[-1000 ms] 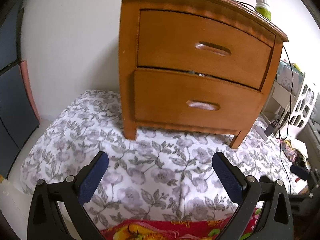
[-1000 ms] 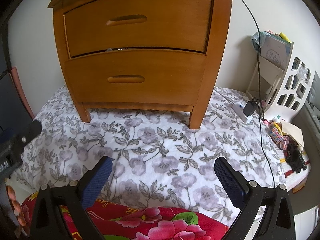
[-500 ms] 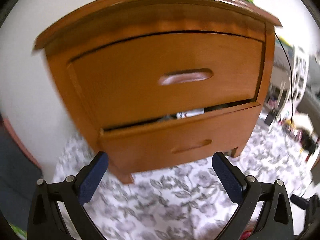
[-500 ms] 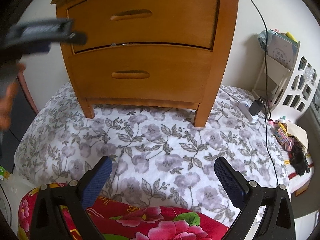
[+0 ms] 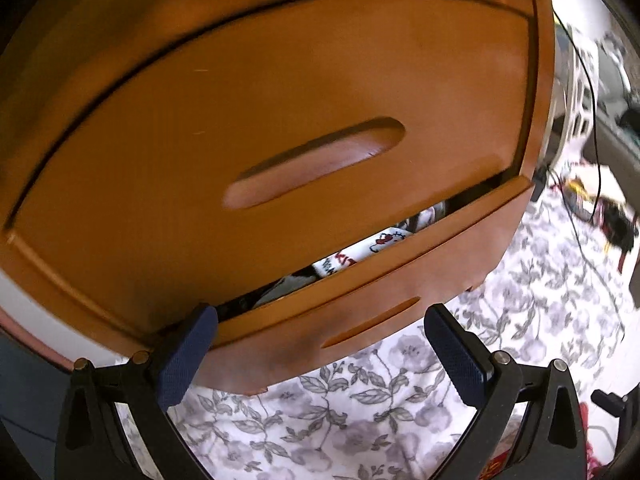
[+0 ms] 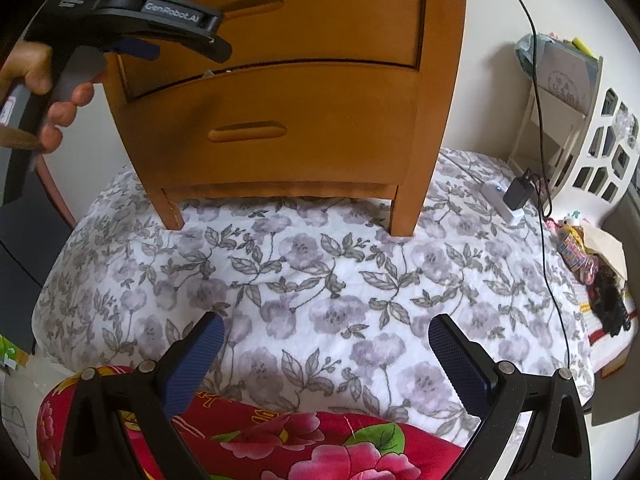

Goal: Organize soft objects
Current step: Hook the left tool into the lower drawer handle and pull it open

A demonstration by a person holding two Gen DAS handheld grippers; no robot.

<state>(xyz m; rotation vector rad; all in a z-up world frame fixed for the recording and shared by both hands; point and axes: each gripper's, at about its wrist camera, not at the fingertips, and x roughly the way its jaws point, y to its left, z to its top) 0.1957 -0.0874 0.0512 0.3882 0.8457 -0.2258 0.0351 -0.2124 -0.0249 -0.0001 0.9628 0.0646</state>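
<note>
A wooden nightstand (image 6: 288,92) stands on a white bedspread with grey flowers (image 6: 320,272). In the left wrist view its top drawer (image 5: 280,112) fills the frame, handle recess (image 5: 316,164) straight ahead. The lower drawer (image 5: 360,300) is slightly ajar, with white cloth with red print (image 5: 360,250) showing in the gap. My left gripper (image 5: 318,320) is open, close in front of the drawers; the right wrist view shows it (image 6: 220,38) held by a hand (image 6: 52,92). My right gripper (image 6: 326,328) is open and empty, low over a red floral cushion (image 6: 280,440).
A white openwork shelf (image 6: 592,120) stands at the right against the wall. A black cable and charger (image 6: 520,192) lie on the bedspread beside the nightstand. Small clutter (image 6: 596,276) sits at the right edge. A dark cabinet (image 6: 20,248) is at the left.
My left gripper has risen and moved close to the nightstand's drawers, entering the right wrist view at upper left. My right gripper has edged slightly forward. Both stay open.
</note>
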